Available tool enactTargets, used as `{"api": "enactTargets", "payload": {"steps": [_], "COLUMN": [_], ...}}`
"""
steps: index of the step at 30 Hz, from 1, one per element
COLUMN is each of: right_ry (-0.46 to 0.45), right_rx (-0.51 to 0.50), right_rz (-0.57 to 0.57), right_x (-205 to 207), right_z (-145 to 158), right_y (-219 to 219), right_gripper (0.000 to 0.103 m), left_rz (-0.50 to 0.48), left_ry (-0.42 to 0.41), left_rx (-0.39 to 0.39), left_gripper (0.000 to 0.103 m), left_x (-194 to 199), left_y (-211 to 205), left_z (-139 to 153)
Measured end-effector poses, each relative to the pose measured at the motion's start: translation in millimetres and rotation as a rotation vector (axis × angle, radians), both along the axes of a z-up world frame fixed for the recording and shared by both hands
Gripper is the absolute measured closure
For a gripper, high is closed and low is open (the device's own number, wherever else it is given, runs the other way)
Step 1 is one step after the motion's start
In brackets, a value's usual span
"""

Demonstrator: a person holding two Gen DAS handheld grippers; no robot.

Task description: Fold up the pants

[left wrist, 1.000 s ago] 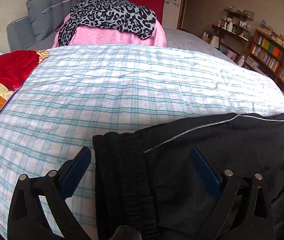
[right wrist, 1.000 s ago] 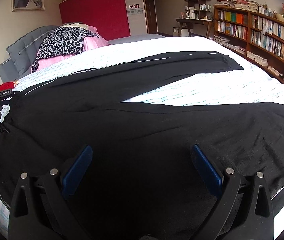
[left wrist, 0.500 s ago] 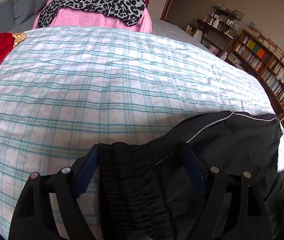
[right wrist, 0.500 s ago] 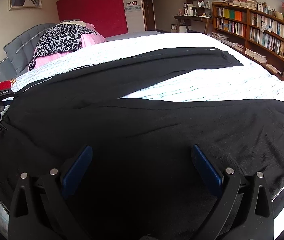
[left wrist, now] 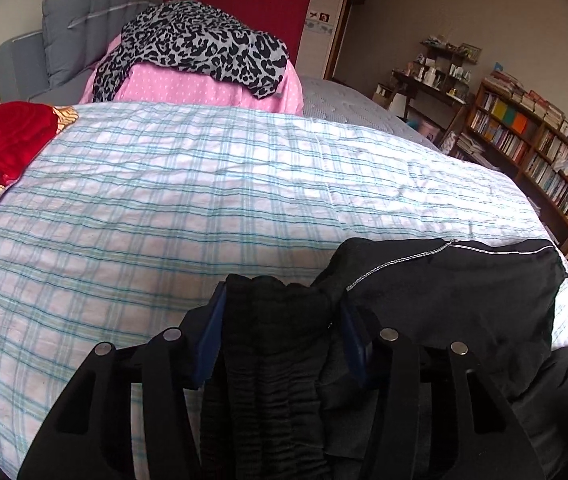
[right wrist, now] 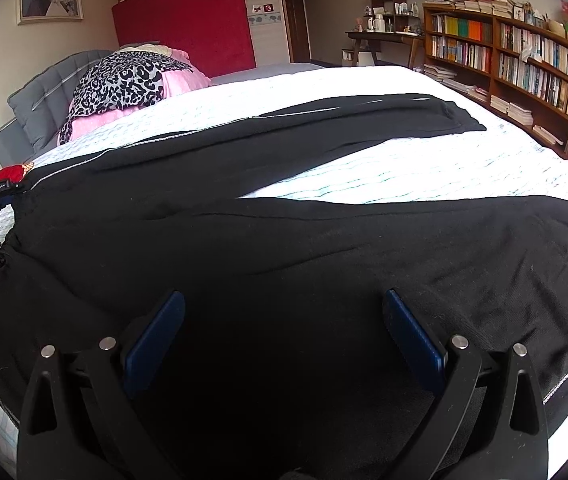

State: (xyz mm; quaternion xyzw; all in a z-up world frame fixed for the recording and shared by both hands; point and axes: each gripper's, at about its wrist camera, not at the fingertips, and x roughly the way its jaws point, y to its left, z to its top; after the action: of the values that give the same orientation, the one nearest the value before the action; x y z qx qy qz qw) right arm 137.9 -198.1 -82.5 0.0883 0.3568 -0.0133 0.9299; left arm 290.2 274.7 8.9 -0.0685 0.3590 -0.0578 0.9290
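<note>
1. Left hand-held gripper (left wrist: 280, 320): angled downward, jaws just closing; the blue pads (left wrist: 209, 344) press both sides of the gathered waistband of the pants (left wrist: 464, 300).
2. Right hand-held gripper (right wrist: 284, 340): angled downward, jaws spread wide, blue pads (right wrist: 156, 336) well apart above the fabric, gripping nothing.

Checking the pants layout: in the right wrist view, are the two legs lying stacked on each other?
No, the black pants legs spread apart with bedsheet between.
</note>
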Motion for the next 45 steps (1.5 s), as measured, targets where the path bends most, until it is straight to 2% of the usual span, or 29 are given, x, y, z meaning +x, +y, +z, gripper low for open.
{"api": "enactTargets", "payload": {"steps": [7, 12, 17, 22, 28, 31, 35, 39, 42, 45], "right_ry": [0.003, 0.033, 0.038, 0.058, 0.126, 0.145, 0.166, 0.197, 0.220, 0.236], "right_rx": [0.039, 0.109, 0.133, 0.191, 0.300, 0.305, 0.276, 0.302, 0.321, 0.284], "right_rz": [0.018, 0.050, -0.004, -0.107, -0.272, -0.332, -0.391, -0.422, -0.445, -0.457], "right_x": [-2, 7, 28, 79, 170, 211, 257, 295, 317, 338], "right_z": [3, 17, 47, 67, 69, 68, 62, 49, 38, 33], "right_y": [-6, -27, -74, -138, -224, -251, -274, -285, -289, -287], "right_gripper": [0.003, 0.003, 0.003, 0.003, 0.003, 0.003, 0.003, 0.003, 0.003, 0.003], "left_rz": [0.000, -0.008, -0.004, 0.002, 0.010, 0.011, -0.006, -0.040, -0.061, -0.085], "left_ry": [-0.074, -0.116, -0.150, -0.159, -0.174, -0.182, -0.195, -0.219, -0.244, -0.270], "left_rx": [0.037, -0.002, -0.051, -0.088, -0.113, -0.130, -0.153, -0.194, -0.200, -0.216], "left_gripper": [0.056, 0.056, 0.056, 0.056, 0.056, 0.056, 0.056, 0.056, 0.056, 0.056], "left_x": [-44, -80, -110, -121, -124, -124, -125, -128, -132, -136], "left_y": [-31, -43, -43, -40, -36, -34, -31, -27, -27, -27], "left_z": [20, 28, 28, 24, 22, 20, 20, 22, 25, 30]}}
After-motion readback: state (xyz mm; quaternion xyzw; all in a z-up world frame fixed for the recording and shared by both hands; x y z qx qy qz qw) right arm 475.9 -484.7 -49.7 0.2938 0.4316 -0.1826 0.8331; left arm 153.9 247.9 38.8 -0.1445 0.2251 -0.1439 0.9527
